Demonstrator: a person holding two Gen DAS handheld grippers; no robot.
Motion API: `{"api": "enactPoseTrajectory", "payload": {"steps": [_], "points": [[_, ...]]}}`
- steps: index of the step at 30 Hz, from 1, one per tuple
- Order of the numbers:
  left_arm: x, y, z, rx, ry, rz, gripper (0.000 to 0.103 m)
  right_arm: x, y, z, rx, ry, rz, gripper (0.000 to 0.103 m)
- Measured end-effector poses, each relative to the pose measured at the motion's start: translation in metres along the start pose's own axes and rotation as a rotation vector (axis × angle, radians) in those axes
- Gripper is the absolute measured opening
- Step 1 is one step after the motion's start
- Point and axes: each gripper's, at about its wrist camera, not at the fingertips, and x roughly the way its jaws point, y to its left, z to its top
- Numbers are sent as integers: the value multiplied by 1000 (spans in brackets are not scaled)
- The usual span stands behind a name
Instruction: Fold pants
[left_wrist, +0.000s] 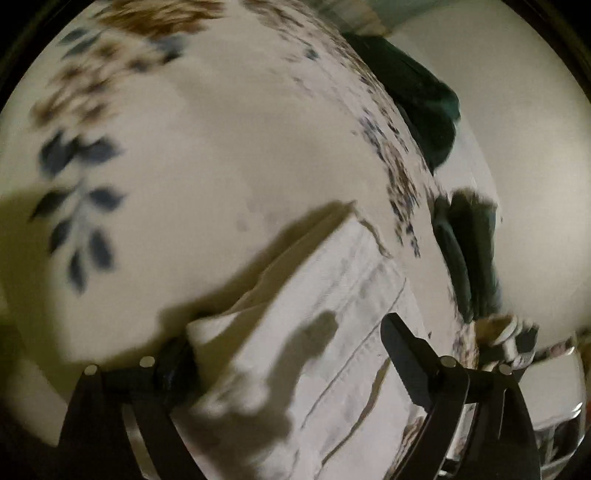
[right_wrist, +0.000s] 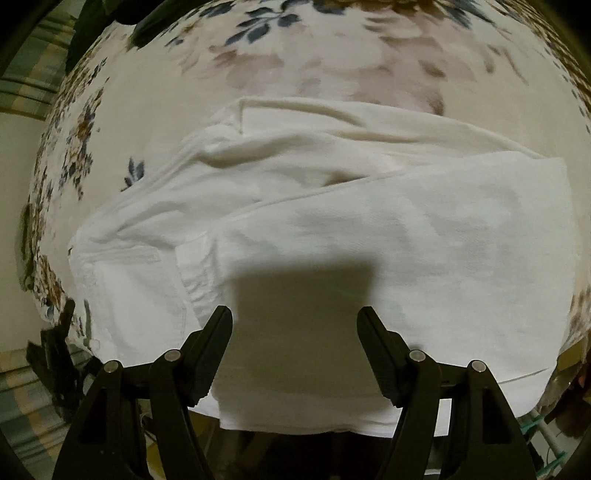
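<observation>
Pants (right_wrist: 332, 206) half-folded on floral sheet (right_wrist: 332, 74); both the right gripper (right_wrist: 294, 325) and left gripper (left_wrist: 288, 354) are spread, ungripped; pinch hem edge squarely, fold evenly.

we see white pants (right_wrist: 369, 221), cream sheet (right_wrist: 155, 122) printed with blue leaves and brown flowers, black grippers, dark green cloth (left_wrist: 417, 96)

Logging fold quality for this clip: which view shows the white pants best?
The right wrist view: the white pants lie folded across the floral cloth, sharp and nearly whole, with layers and edges readable. The left wrist view shows only a blurred, shadowed part between the left gripper's jaws.
</observation>
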Motion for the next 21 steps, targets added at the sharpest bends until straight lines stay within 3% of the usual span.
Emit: {"api": "enactPoseTrajectory", "payload": {"steps": [2, 3, 4, 9, 15, 19, 21], "points": [[2, -5, 3, 20, -7, -1, 76, 4, 8, 1, -1, -1, 6, 72], [3, -6, 5, 21, -10, -4, 40, 4, 8, 0, 2, -3, 9, 72], [3, -6, 6, 21, -5, 6, 25, 5, 9, -1, 6, -4, 13, 72], [-25, -32, 1, 105, -59, -38, 21, 4, 1, -8, 27, -15, 27, 72], [-84, -104, -17, 228, -136, -157, 16, -12, -26, -14, 67, -66, 59, 72], [-100, -168, -46, 323, -124, -252, 15, -36, -62, -21, 118, -110, 88, 72], [-92, -201, -71, 381, -78, -297, 15, -49, -85, -25, 149, -128, 97, 72]]}}
